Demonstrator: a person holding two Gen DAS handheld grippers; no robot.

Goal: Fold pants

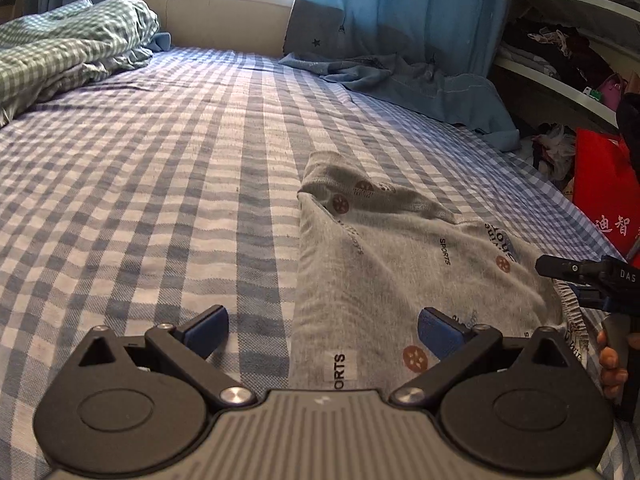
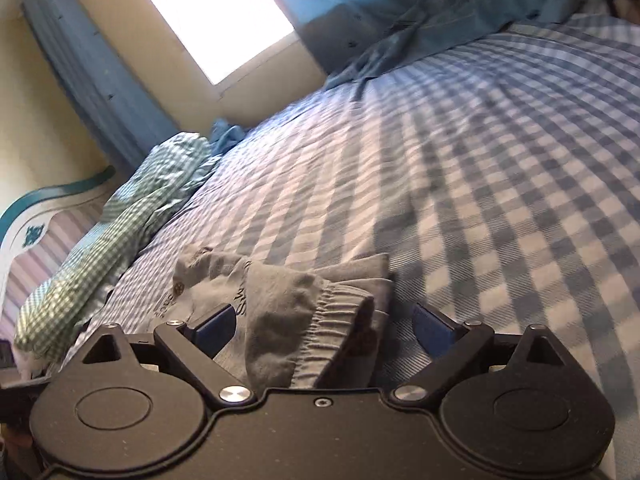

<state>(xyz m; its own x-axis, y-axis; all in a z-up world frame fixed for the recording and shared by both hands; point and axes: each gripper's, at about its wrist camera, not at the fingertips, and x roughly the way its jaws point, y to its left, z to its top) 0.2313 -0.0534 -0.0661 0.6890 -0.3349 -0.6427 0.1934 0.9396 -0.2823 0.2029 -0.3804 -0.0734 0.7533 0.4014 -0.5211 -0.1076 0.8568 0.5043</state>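
Pants point(image 1: 404, 264), soft light grey knit, lie crumpled on the bed point(image 1: 160, 200) near its right edge, both grippers point(image 1: 323, 330) point(image 2: 324, 326) wide and empty; the elastic waistband point(image 2: 320, 316) looks easiest to pinch.

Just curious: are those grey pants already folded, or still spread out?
Partly folded: the grey pants lie doubled over and rumpled on the checked bedsheet.
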